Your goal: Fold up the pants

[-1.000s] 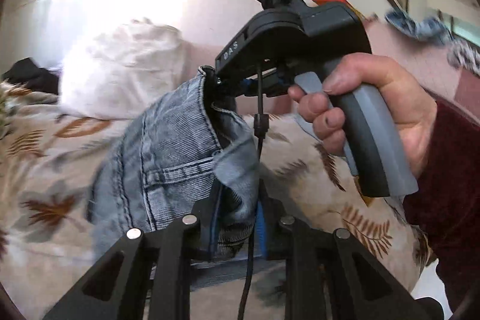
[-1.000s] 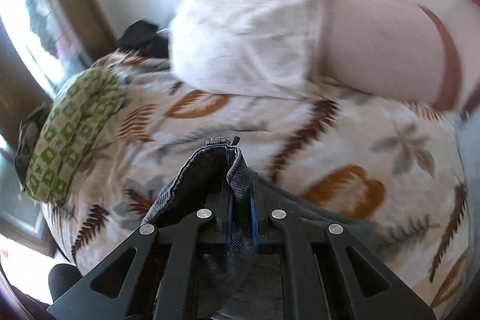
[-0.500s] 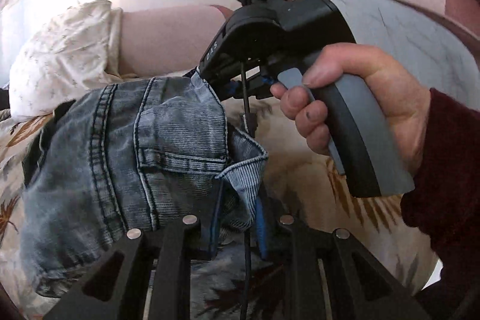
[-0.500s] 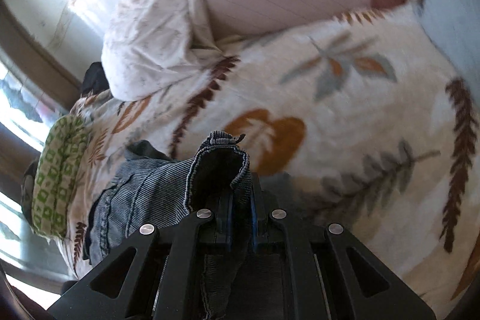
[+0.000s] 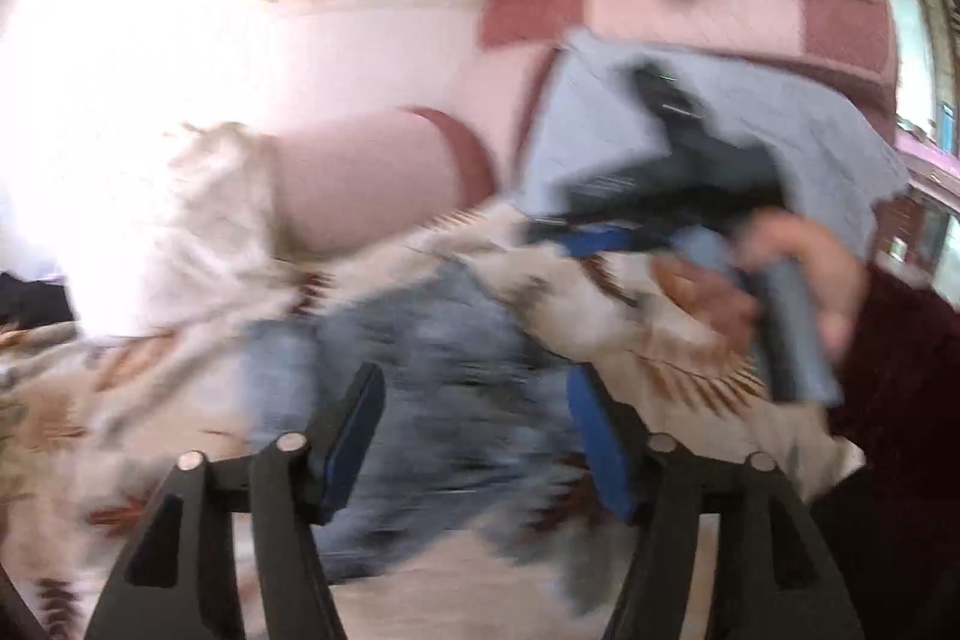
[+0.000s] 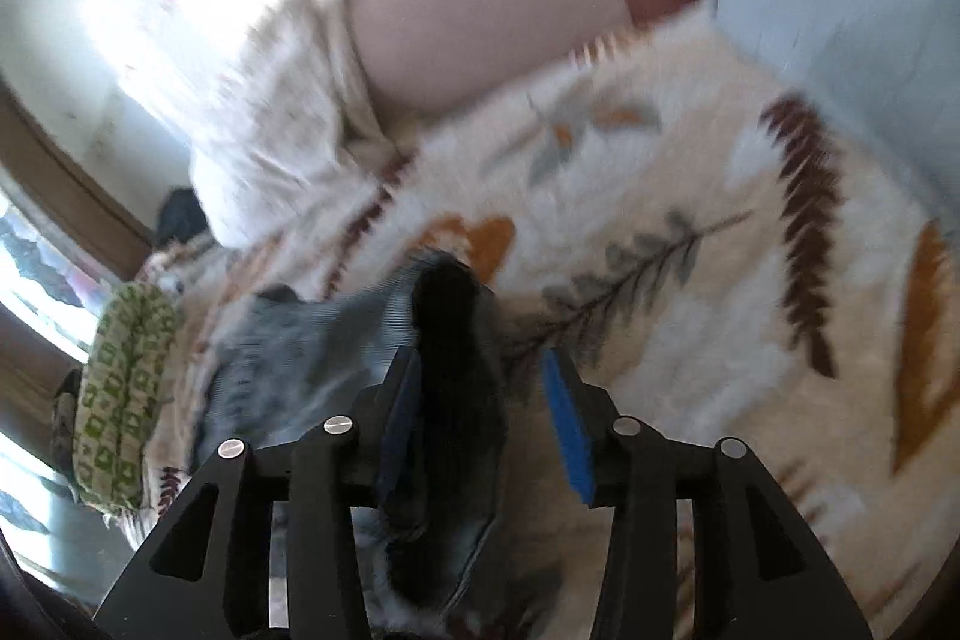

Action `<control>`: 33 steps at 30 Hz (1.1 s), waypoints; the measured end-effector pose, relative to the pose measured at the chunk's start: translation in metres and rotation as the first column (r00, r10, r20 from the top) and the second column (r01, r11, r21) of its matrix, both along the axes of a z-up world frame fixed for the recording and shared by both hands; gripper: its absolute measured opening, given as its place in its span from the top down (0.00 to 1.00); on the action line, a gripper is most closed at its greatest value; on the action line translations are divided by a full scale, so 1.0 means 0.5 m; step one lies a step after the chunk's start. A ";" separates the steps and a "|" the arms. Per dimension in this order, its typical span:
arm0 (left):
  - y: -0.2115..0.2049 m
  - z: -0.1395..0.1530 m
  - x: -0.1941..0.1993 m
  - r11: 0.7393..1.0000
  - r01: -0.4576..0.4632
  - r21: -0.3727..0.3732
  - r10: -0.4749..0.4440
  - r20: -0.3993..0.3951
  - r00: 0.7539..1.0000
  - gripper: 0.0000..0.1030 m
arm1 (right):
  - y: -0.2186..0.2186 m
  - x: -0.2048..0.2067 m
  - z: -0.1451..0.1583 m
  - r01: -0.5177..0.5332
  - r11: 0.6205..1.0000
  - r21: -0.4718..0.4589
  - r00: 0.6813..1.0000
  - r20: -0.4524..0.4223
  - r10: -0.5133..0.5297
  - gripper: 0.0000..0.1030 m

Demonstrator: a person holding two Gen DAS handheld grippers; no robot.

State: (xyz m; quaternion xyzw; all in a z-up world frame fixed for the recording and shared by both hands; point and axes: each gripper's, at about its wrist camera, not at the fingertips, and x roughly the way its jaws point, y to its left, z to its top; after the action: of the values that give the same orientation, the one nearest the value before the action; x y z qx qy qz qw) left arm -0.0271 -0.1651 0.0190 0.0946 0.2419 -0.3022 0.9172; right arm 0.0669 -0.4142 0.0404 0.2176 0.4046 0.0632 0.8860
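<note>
The blue denim pants (image 5: 432,358) lie blurred on the leaf-print blanket (image 5: 660,340), beyond my left gripper (image 5: 474,418), which is open with nothing between its blue pads. In the right wrist view my right gripper (image 6: 486,394) is open too. A dark fold of the pants (image 6: 456,340) stands between its fingers, close to the left pad and apart from the right one. The right gripper also shows in the left wrist view (image 5: 606,232), held by a hand above the pants' far edge.
A white pillow (image 5: 198,232) and a pink bolster (image 5: 372,184) lie at the head of the bed. A grey-blue cloth (image 5: 780,124) hangs at the right. A green patterned cushion (image 6: 120,388) sits at the blanket's left edge.
Both grippers have opened and let go of the pants' waistband. The pants have dropped onto the blanket. Both views are blurred by motion.
</note>
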 end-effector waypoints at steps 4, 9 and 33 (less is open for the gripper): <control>0.117 0.018 0.091 0.983 -0.186 -0.001 0.186 -0.014 0.982 0.33 | 0.070 -0.062 0.047 -0.026 1.000 0.015 0.990 0.136 0.023 0.52; 0.167 -0.020 0.211 0.959 -0.285 -0.001 0.282 -0.138 0.949 0.42 | 0.167 -0.027 0.038 -0.067 0.997 -0.047 0.988 0.137 0.073 0.53; -0.007 -0.215 0.297 0.963 -0.138 0.233 0.194 -0.239 0.952 0.43 | 0.197 0.067 -0.165 -0.078 0.993 -0.084 0.981 -0.187 0.061 0.48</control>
State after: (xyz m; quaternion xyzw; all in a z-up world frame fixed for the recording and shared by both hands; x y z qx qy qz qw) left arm 0.1214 -0.1684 -0.0887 0.1316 0.3980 -0.2057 0.8843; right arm 0.1005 -0.3159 -0.0420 0.1677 0.4944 0.0553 0.8511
